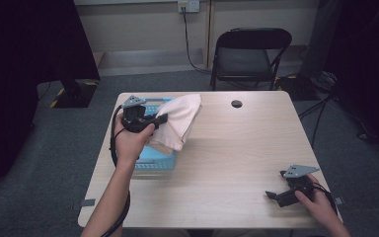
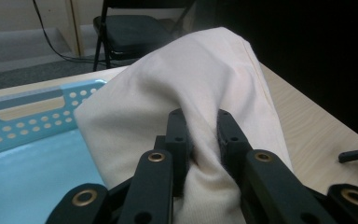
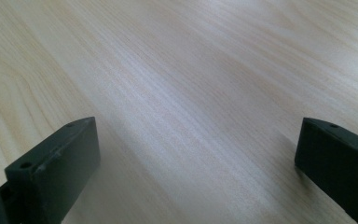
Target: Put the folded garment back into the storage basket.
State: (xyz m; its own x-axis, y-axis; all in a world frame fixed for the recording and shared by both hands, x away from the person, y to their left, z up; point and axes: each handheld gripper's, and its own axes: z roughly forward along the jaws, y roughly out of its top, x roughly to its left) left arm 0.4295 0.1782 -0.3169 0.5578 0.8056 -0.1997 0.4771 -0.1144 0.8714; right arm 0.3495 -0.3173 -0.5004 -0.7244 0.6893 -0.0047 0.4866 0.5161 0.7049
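A pale pink cloth (image 1: 177,121) hangs bunched over the right end of a light blue perforated basket (image 1: 155,163) on the left half of the wooden table (image 1: 237,158). My left gripper (image 1: 162,119) is shut on the cloth; in the left gripper view its black jaws pinch a fold of the cloth (image 2: 186,88) at the gripper (image 2: 201,122), above the basket (image 2: 32,116). Near the table's front right corner my right gripper (image 1: 272,195) rests low over bare wood. Its jaws stand wide apart in the right gripper view, with nothing at the gripper (image 3: 198,140).
A round cable hole (image 1: 236,103) sits near the table's far edge. A black folding chair (image 1: 249,54) stands behind the table on the grey carpet, with cables at the back right. Dark curtains flank both sides.
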